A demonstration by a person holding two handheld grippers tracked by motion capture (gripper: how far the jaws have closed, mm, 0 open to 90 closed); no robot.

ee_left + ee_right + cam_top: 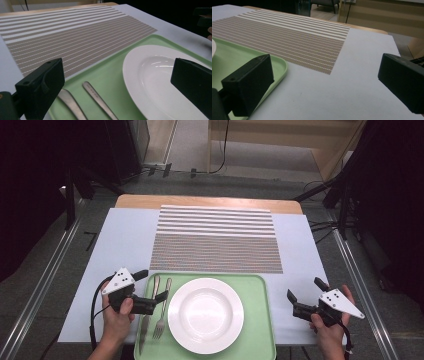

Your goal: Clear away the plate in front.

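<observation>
A light green tray [257, 320] lies at the near edge of the table with a white plate [206, 314] in its middle. Along the tray's left side lie a knife [148, 315] and a fork [162, 312]. My left gripper [151, 287] hovers over the tray's left edge, just above the cutlery handles, open with nothing between its jaws. In the left gripper view the two metal handles [96, 96] lie between the wide-spread jaws, beside the plate [160, 82]. My right gripper [306, 292] is open and empty, right of the tray over the white cloth.
A striped brown and white placemat [216, 237] lies beyond the tray on the white table cover [122, 240]. In the right gripper view the tray's corner [279, 67] is at the left and the placemat [287, 37] lies ahead. Floor rails run along both table sides.
</observation>
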